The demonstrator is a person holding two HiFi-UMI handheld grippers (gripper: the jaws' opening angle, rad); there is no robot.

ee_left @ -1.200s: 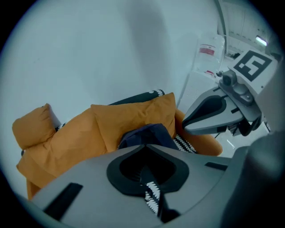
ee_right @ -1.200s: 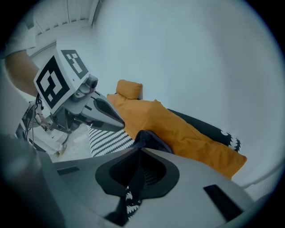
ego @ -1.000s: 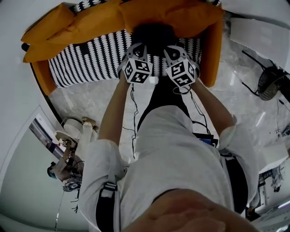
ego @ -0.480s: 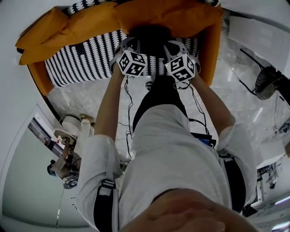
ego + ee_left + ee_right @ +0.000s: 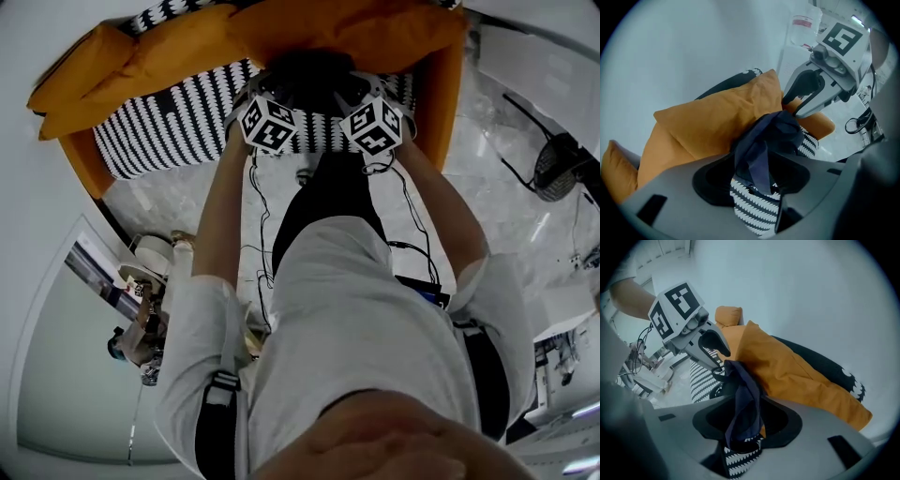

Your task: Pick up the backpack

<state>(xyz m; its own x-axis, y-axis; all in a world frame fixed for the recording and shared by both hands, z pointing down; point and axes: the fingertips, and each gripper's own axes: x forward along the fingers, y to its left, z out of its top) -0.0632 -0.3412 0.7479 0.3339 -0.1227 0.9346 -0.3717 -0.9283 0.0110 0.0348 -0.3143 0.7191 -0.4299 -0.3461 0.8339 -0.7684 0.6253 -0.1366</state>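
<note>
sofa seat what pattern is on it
The sofa seat has black-and-white stripes, best seen in the head view.

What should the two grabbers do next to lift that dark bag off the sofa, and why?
Probably close both pairs of jaws. The left gripper and right gripper have just been opening their jaws, and a fold of the dark backpack stands between each pair, not yet pinched, while it lies on the striped sofa.

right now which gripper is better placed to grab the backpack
Right, marginally. Both grippers' jaws have just been opening with backpack fabric between them; it sits deeper in the right gripper than the left gripper.
</note>
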